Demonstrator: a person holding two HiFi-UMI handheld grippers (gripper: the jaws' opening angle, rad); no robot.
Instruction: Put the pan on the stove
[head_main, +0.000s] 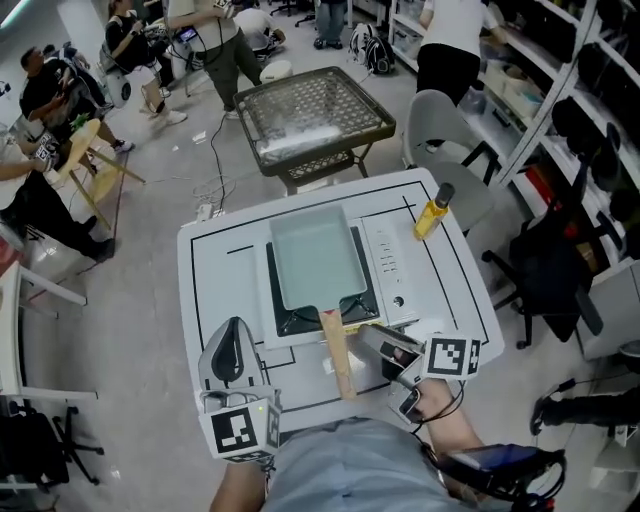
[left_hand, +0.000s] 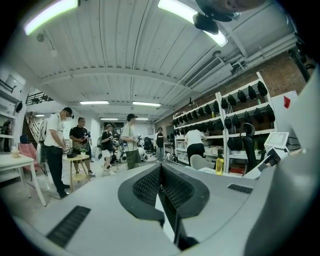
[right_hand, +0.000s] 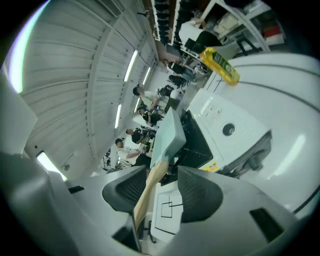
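Resting on stove (head_main: 398, 262); pan (head_main: 316, 255) empty

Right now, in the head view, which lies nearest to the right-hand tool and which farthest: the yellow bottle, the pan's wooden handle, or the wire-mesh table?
1. Wooden handle: right beside the right tool, on its left.
2. Yellow bottle: farther up, to the right.
3. Wire-mesh table: farthest, at the top of the view.

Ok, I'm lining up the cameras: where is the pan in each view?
Head view: pan centre, on the stove.
Left gripper view: not in it.
Right gripper view: pan centre, tilted, wooden handle between the jaws.
Shared landmark: yellow bottle, in all three.
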